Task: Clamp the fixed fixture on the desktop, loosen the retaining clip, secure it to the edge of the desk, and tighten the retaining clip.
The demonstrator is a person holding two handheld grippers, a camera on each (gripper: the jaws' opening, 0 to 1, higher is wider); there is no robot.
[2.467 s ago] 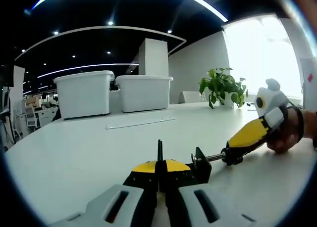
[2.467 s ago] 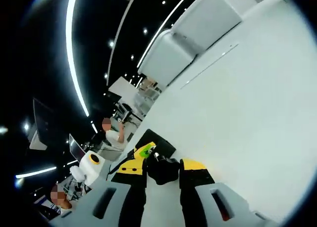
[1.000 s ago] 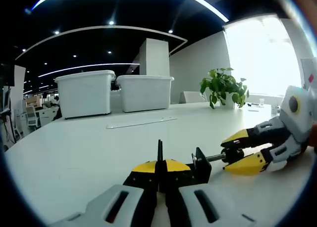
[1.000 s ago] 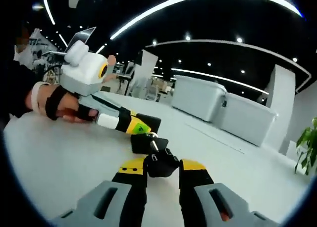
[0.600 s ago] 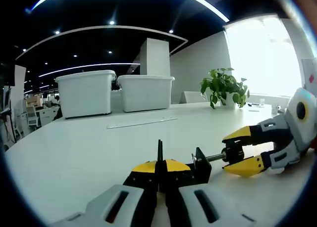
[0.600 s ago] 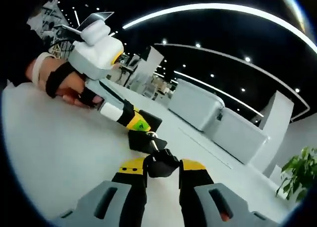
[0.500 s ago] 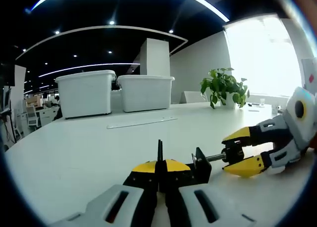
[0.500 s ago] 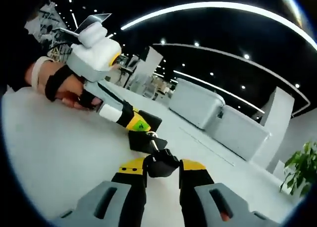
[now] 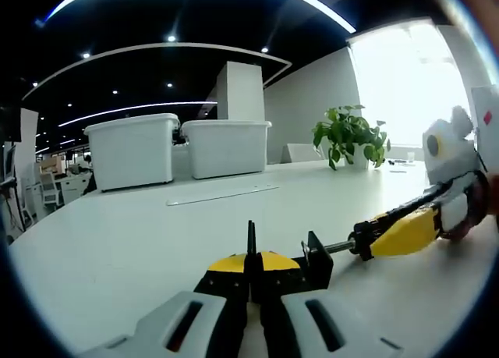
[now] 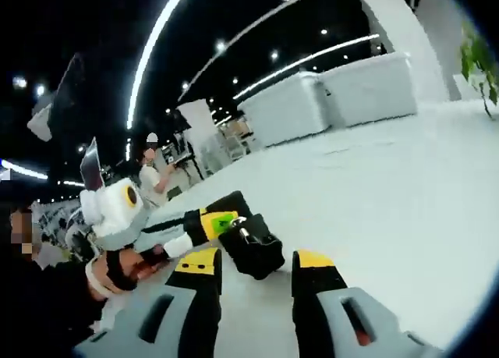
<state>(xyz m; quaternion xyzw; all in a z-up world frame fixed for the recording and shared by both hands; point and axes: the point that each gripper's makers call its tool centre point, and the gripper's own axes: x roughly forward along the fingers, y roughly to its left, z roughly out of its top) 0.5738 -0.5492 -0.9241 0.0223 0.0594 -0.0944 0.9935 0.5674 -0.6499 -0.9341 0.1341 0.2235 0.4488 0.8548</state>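
Now, left claw [image 9: 255, 271]: shut on clamp [image 9: 316, 256] body.
Right claw [image 10: 257, 266]: around screw knob [image 10: 256, 250]; grip unclear.
Clamp: stiff, heavy; hold frame.

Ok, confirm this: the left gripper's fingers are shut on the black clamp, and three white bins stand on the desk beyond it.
Wrong on the count. The left gripper view shows two white bins, side by side on the desk beyond it. The rest holds: the fingers of the left gripper are shut on the black clamp.
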